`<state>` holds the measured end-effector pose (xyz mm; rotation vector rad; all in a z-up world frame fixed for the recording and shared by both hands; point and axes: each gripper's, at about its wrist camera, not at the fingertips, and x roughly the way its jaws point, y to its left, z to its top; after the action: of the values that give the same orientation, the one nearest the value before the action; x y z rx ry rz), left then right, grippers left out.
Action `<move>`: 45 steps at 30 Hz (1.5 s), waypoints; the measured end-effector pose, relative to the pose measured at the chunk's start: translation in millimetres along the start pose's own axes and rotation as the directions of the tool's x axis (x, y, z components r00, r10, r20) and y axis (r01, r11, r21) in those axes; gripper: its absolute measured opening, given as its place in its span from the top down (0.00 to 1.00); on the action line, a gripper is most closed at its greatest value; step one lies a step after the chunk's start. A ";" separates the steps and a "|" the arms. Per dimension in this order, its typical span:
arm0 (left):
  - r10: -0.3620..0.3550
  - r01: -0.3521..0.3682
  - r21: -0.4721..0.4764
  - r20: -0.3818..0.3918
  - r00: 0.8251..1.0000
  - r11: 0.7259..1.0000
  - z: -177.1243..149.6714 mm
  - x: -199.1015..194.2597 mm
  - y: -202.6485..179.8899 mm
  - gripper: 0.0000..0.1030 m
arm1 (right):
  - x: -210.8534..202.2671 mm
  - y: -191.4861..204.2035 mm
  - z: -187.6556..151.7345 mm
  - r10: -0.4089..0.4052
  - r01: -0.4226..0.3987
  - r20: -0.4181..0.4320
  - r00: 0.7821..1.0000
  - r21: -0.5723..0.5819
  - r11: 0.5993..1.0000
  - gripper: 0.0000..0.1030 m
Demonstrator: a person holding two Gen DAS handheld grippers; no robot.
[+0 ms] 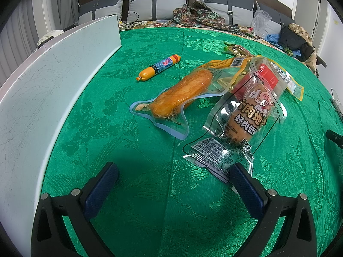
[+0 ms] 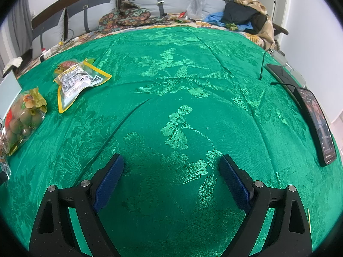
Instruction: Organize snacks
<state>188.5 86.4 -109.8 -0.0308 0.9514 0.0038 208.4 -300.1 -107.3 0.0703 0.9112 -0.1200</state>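
Note:
In the left wrist view several snack packs lie on the green cloth [image 1: 150, 192]: a small orange sausage stick [image 1: 159, 66], a clear vacuum pack with an orange sausage [image 1: 182, 92], and a clear bag with a pig picture [image 1: 246, 120] on top of yellow-edged packs [image 1: 293, 85]. My left gripper [image 1: 173, 169] is open and empty; its right finger [image 1: 246, 188] is at the pig bag's near corner. In the right wrist view my right gripper [image 2: 171, 162] is open and empty over bare cloth. A yellow-edged pack [image 2: 77, 83] and a bag of green-brown fruit [image 2: 23, 117] lie far left.
A white board or box wall [image 1: 42, 98] stands along the left. Two phones [image 2: 317, 124] with cables lie at the right edge of the cloth. Pillows [image 1: 154, 2], clothes [image 2: 242, 15] and a plastic bag [image 2: 196, 2] are at the back.

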 end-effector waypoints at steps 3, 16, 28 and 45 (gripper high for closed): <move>0.000 0.000 0.000 0.000 1.000 1.000 0.0 0.0 0.1 0.00 | -0.2 -0.1 -0.1 0.000 0.000 0.000 1.000 0.000 1.000 0.10; 0.000 0.000 0.000 0.000 1.000 1.000 0.3 0.0 0.7 0.00 | -0.8 -0.4 -0.2 0.000 0.000 0.000 1.000 0.000 1.000 0.10; 0.000 0.000 0.000 0.000 1.000 1.000 0.0 -0.2 0.8 0.00 | -0.4 -0.4 0.0 0.000 0.000 0.001 1.000 0.000 1.000 0.10; -0.141 0.149 0.131 -0.073 0.987 0.980 9.9 -34.2 -3.3 0.01 | -0.6 -0.3 0.0 0.000 0.000 0.001 1.000 0.001 1.000 0.10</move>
<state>176.8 83.7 -76.1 0.0261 1.0093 -0.1980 208.0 -300.4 -106.9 0.0707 0.9107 -0.1202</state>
